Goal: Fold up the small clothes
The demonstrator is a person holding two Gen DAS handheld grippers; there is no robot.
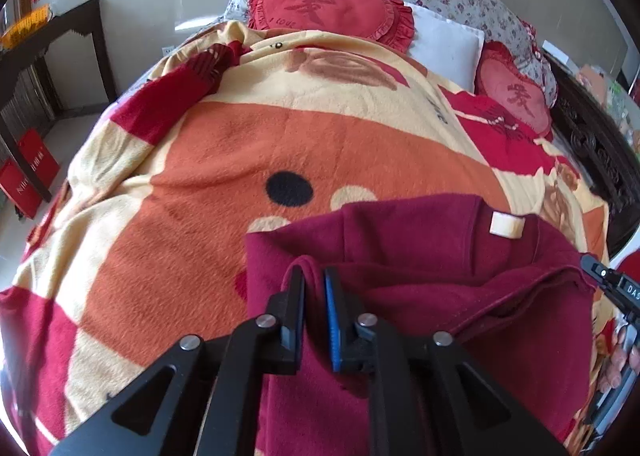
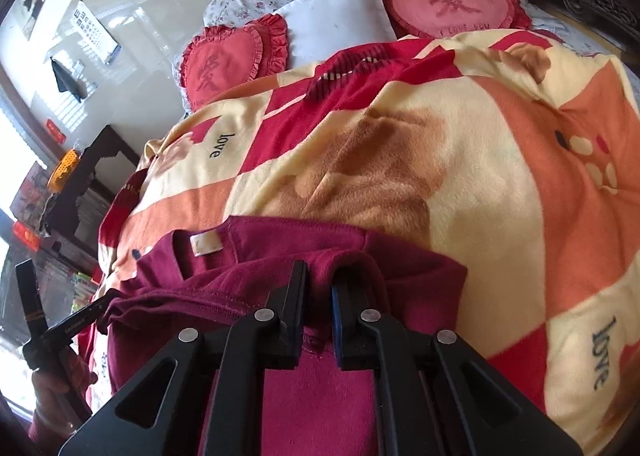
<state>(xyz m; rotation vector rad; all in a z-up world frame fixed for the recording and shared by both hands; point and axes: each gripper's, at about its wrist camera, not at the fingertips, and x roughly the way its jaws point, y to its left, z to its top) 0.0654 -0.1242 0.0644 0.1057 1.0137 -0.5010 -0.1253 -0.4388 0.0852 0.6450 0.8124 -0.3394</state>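
Note:
A dark red top (image 1: 420,256) lies on the blanket (image 1: 240,144), neck label (image 1: 506,225) facing up at the far side. My left gripper (image 1: 315,276) is shut on a raised fold of the top's left edge, and the cloth fills the narrow gap between the jaws. In the right wrist view the same top (image 2: 280,248) shows its label (image 2: 206,244) at the left. My right gripper (image 2: 320,272) is shut on a fold of the hem on the right side. Each gripper shows at the edge of the other's view, the right gripper (image 1: 612,280) and the left gripper (image 2: 60,328).
The orange, cream and red blanket (image 2: 520,136) covers the bed. Red heart cushions (image 1: 328,4) and a white pillow (image 1: 444,44) lie at the head. A dark wooden table (image 1: 52,40) stands to the left of the bed, and a carved headboard (image 1: 600,152) runs along the right.

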